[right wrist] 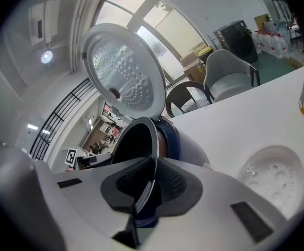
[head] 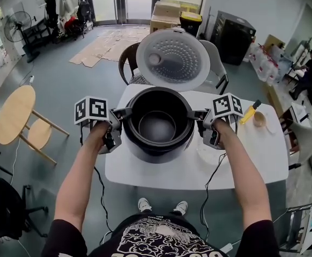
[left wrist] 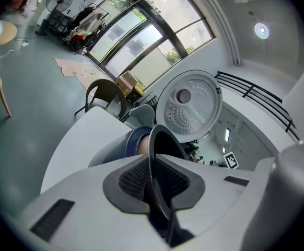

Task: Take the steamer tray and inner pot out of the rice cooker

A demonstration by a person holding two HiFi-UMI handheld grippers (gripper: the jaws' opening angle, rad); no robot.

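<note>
The rice cooker (head: 158, 148) stands on the white table (head: 252, 159) with its lid (head: 172, 59) swung up at the back. The dark inner pot (head: 157, 126) sits in it, empty. My left gripper (head: 125, 113) is shut on the pot's left rim, and my right gripper (head: 195, 114) is shut on its right rim. In the left gripper view the thin rim (left wrist: 153, 150) runs between the pads of the left gripper (left wrist: 153, 184). The right gripper view shows the rim (right wrist: 153, 140) pinched the same way by the right gripper (right wrist: 151, 184). The translucent steamer tray (right wrist: 271, 174) lies on the table beside the cooker, under my right hand (head: 207, 153).
A yellow bottle (head: 250, 112) and a small bowl (head: 260, 119) sit at the table's far right. Two chairs (head: 215, 63) stand behind the table. A round wooden side table (head: 15, 114) is on the floor to the left. Cables hang from both grippers.
</note>
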